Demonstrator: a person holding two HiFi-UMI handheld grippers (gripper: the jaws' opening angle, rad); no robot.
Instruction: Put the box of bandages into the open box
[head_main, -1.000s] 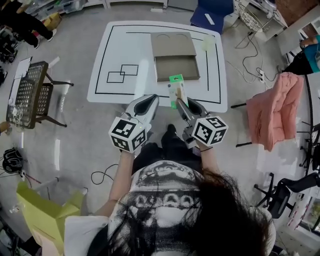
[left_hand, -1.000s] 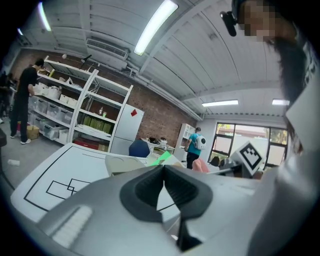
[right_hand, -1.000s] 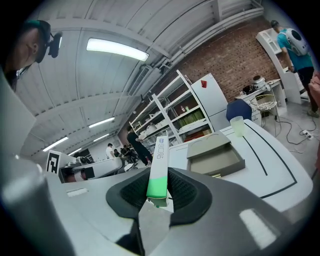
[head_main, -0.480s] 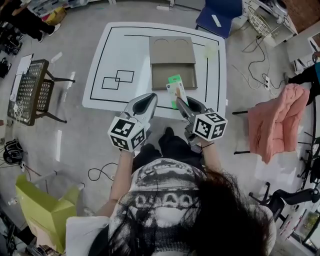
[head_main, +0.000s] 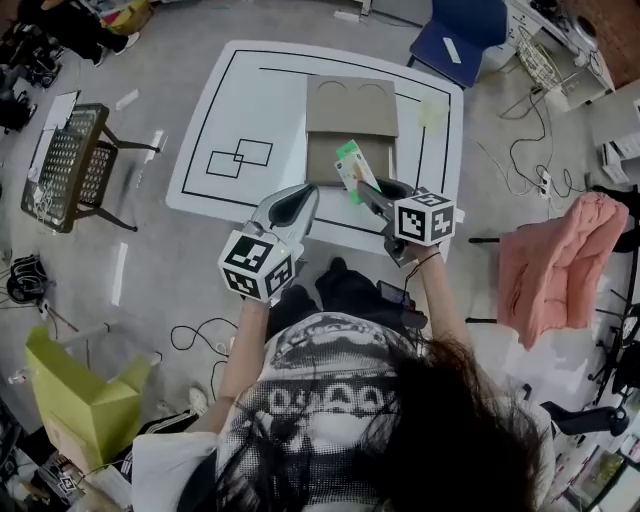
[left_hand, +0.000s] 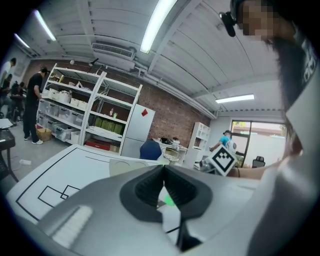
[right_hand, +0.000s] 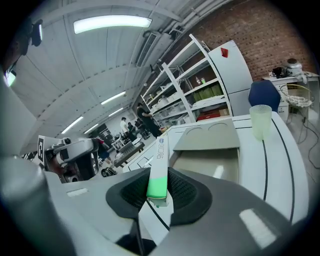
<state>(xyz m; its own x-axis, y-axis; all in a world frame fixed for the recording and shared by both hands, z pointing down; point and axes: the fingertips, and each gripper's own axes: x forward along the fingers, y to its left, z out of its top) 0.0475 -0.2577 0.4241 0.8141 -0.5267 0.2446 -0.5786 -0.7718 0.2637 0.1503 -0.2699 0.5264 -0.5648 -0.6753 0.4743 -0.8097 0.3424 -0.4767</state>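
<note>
In the head view, my right tool (head_main: 362, 186) is clenched on the bandage box (head_main: 351, 164) and holds it tilted in the air. From above it seems to sit over the near part of the open box (head_main: 325, 160), which lies on the table (head_main: 240, 95). My left tool (head_main: 297, 203) hangs beside it, over the table's near edge.

In the left gripper view, the left tool (left_hand: 163, 176) has its jaws pressed together with nothing between them. A scrap of the bandage box's green shows past them.

In the right gripper view, the right tool (right_hand: 157, 194) grips the bandage box (right_hand: 159, 167) by its green end, and the white length sticks up and forward. The open box (right_hand: 212, 161) lies just beyond, its tray bare and its lid flat behind. A cup (right_hand: 260, 121) stands to the right.

I judge the pick-up done and the carry nearly done. Left to do: bring the bandage box fully over the tray, lower it in and let go.
</note>
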